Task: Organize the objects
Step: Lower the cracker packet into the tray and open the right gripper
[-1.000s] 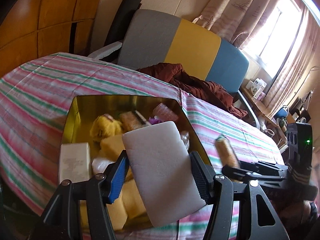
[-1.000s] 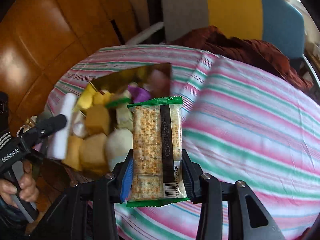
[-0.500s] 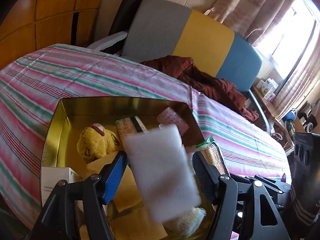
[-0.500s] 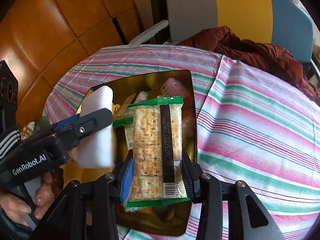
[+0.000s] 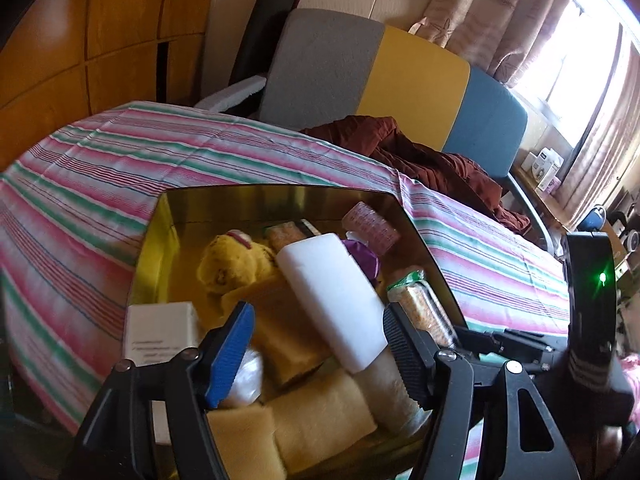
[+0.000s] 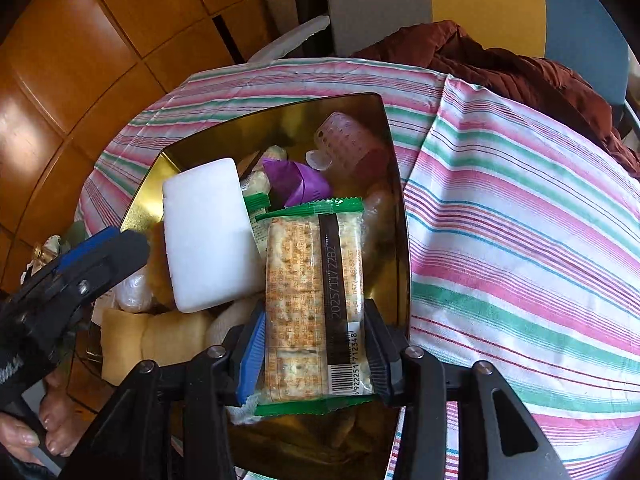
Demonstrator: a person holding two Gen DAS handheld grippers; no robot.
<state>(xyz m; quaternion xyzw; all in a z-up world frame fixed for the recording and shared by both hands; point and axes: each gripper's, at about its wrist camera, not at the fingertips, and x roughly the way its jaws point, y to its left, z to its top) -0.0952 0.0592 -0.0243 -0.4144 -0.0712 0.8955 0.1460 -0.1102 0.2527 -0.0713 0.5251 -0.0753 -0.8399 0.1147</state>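
An open gold tin [image 5: 280, 191] on the striped tablecloth holds a yellow plush toy [image 5: 232, 264], yellow sponges [image 5: 320, 420], a white box [image 5: 160, 332], a pink roller [image 5: 370, 226] and a purple wrapper [image 6: 298, 180]. A white foam block [image 5: 332, 304] lies slanted on this pile. My left gripper [image 5: 316, 312] hangs just above it; its jaws are closing, the block's near end lies between them, and the pads stand clear of it. My right gripper [image 6: 314, 312] is shut on a green-edged cracker packet [image 6: 316, 300], held over the tin's [image 6: 402, 240] right side.
A grey, yellow and blue sofa back [image 5: 400, 76] with a dark red cloth [image 5: 420, 160] stands behind the table. Wooden panelling [image 5: 100, 40] is at the left, a curtained window [image 5: 580, 60] at the right. A person's fingers [image 6: 36, 436] hold the left gripper's handle.
The left gripper let go of the white foam block, which dropped onto the pile in the tin. The right gripper carried the cracker packet from beside the tin to over it.
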